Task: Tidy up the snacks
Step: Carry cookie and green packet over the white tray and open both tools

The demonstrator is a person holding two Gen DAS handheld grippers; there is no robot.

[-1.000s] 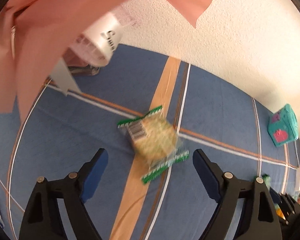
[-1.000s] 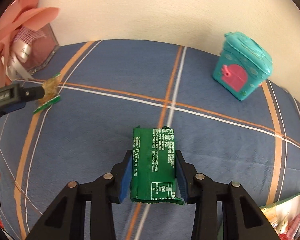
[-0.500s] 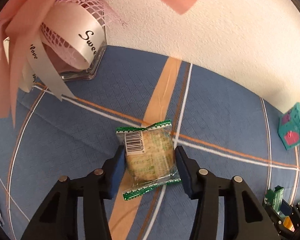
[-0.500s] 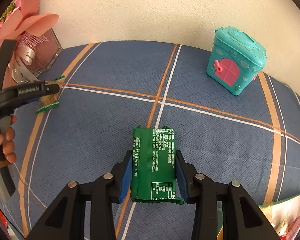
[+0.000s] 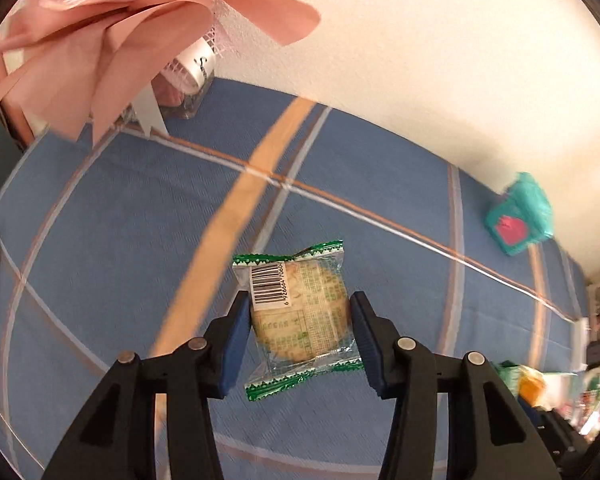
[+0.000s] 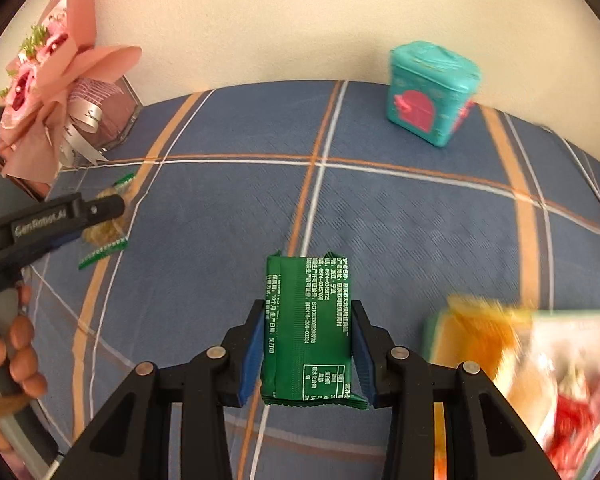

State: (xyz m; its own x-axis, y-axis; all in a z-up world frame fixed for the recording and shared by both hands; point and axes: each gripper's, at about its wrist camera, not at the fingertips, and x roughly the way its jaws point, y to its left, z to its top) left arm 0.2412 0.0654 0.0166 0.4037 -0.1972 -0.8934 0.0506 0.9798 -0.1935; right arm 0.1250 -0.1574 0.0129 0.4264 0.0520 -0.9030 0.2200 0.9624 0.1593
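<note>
**Both grippers hold a snack packet above the blue checked cloth**

The left gripper (image 5: 298,338) is closed on a clear cookie packet (image 5: 300,312) with green serrated ends and a barcode label; the blue pads press on either side of the round biscuit, and the packet sticks out ahead of the fingertips. In the right wrist view the same gripper (image 6: 112,210) shows far to the left of the right gripper, side-on, with the cookie packet (image 6: 106,232) sticking out past its tip, lifted off the cloth, and the person's hand (image 6: 16,354) wrapped round its handle.

The right gripper (image 6: 308,354) is closed on a green wrapper bar (image 6: 308,328) printed with white text; the bar stands lengthwise between the blue pads and reaches well ahead of them.

Under both lies a blue tablecloth (image 6: 400,232) crossed by orange and white stripes. Ahead and to the right of the right gripper stands a teal house-shaped tin (image 6: 432,92) with a pink door, near the wall; from the left gripper the same tin (image 5: 518,220) sits far ahead to the right, blurred. A pink paper bouquet (image 6: 48,80) with a white ribbon stands ahead and to the left of both grippers. Low on the right of the right gripper a blurred heap of coloured snack packs (image 6: 540,360) shows, its contents too smeared to tell apart
</note>
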